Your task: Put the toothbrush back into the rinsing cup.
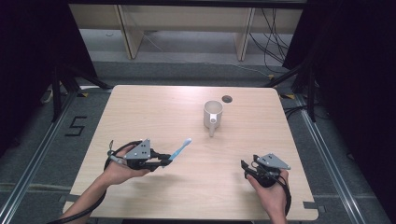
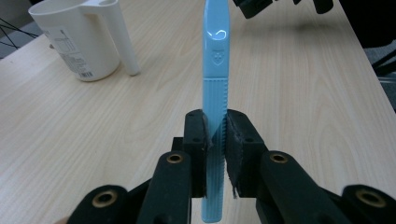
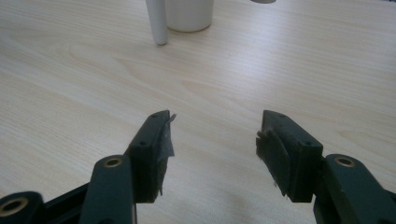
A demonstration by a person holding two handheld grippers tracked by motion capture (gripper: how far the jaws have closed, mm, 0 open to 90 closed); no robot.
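A light blue toothbrush (image 1: pixel 180 149) with a white head sticks out of my left gripper (image 1: pixel 163 161) at the table's front left, pointing up and to the right toward the cup. In the left gripper view the two black pads clamp the ribbed handle of the toothbrush (image 2: pixel 216 70), so my left gripper (image 2: pixel 215 140) is shut on it. A white cup (image 1: pixel 213 115) with a long handle stands upright right of the table's middle, also seen as the cup (image 2: pixel 84 37) and the cup (image 3: pixel 187 14). My right gripper (image 1: pixel 246 168) rests at the front right; its jaws (image 3: pixel 214 140) stand open with nothing between them.
The light wooden table (image 1: pixel 140 116) has a dark round hole (image 1: pixel 227 98) behind the cup. Black curtains and stand legs flank the table, and wooden furniture legs with cables stand on the floor beyond it.
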